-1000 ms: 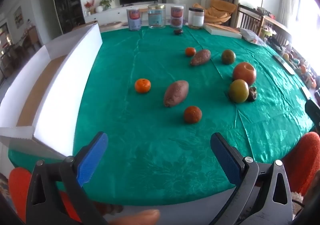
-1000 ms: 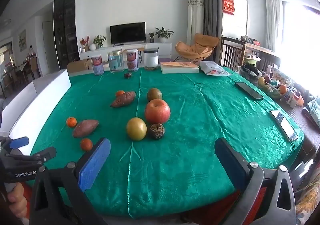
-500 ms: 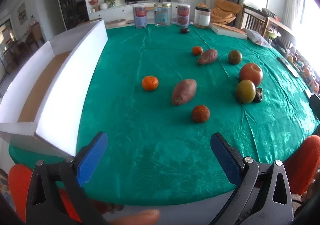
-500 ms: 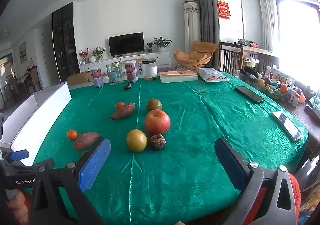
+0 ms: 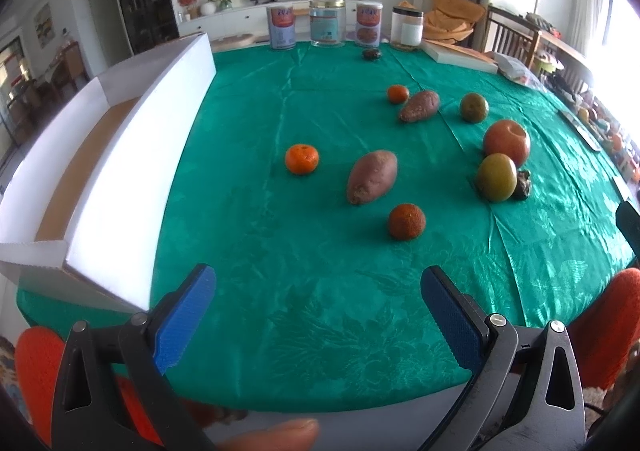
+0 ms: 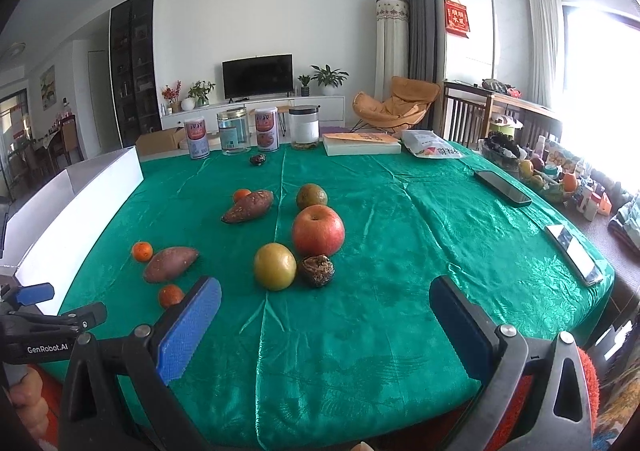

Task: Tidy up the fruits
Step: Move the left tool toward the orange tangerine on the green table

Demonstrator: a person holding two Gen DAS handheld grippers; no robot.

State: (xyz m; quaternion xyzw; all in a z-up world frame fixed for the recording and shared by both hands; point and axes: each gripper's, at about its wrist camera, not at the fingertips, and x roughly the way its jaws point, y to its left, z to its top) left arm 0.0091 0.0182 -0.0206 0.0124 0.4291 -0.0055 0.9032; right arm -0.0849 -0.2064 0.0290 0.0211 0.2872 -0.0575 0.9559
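While both grippers hang over the near edge of the green tablecloth [image 5: 280,251], their blue fingers stand wide apart and hold nothing. Ahead of the left gripper [image 5: 318,305], between its fingertips and a little toward the right one, lies a dark orange mandarin [image 5: 406,221]; just beyond it is a sweet potato [image 5: 372,176], and a brighter mandarin [image 5: 302,159] sits further to the left. Beside the left finger [image 5: 186,317] stands the white box [image 5: 132,171], whose near corner is cut by the finger. Ahead of the right gripper [image 6: 325,321], slightly toward its left finger [image 6: 188,327], a yellow-green fruit [image 6: 275,266] touches a dark wrinkled fruit [image 6: 318,270]; what kind it is I cannot tell. The red apple [image 6: 318,230] is right behind them. A mandarin near the left fingertip is half hidden by it. Far ahead, a second sweet potato [image 6: 249,206] covers part of another mandarin.
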